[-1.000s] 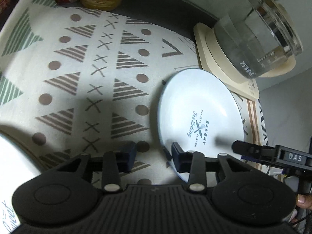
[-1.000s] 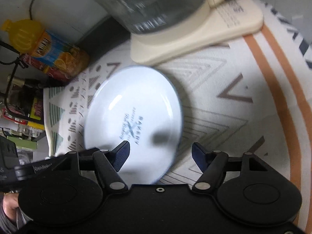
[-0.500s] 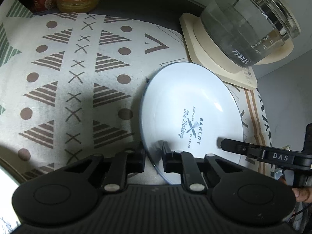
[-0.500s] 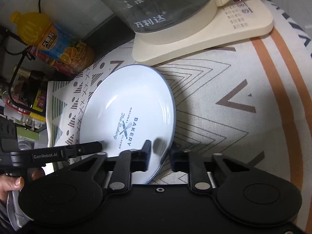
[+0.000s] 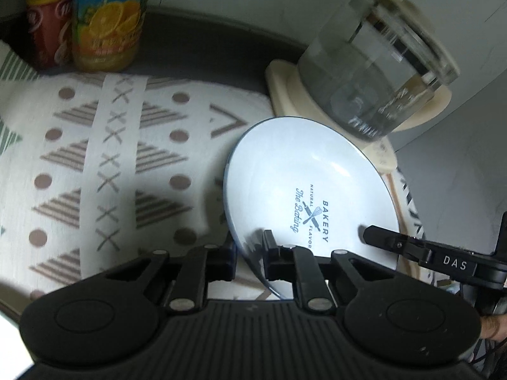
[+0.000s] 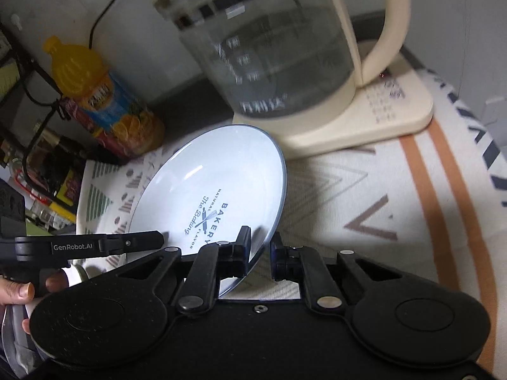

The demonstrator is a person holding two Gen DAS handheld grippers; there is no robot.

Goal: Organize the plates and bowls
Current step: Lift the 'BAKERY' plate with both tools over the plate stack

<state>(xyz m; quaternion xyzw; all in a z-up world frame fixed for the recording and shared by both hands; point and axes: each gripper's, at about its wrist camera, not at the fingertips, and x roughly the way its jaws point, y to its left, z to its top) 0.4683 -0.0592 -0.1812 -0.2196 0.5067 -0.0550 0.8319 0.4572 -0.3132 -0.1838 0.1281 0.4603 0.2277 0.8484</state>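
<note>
A white plate [image 5: 304,174] with a thin blue rim and "BAKERY" print is tilted up off the patterned cloth [image 5: 104,164], its far edge near the kettle base. My left gripper [image 5: 250,250] is shut on the plate's near left rim, one finger above and one below. In the right wrist view the same plate [image 6: 215,171] has my right gripper [image 6: 260,247] shut on its near right rim. Each gripper also shows in the other view: the right gripper's fingers [image 5: 412,247] rest on the plate, and the left gripper's fingers [image 6: 95,245] reach in from the left.
A glass kettle [image 6: 269,50] on a cream base [image 6: 380,117] stands just behind the plate. An orange juice bottle [image 5: 107,19] and a red can [image 5: 47,22] stand at the back left. A person's hand [image 6: 19,291] holds the left gripper.
Both grippers went from open to shut on opposite sides of the plate's near rim. The plate now tilts up off the cloth, and both cameras sit lower and closer to the kettle.
</note>
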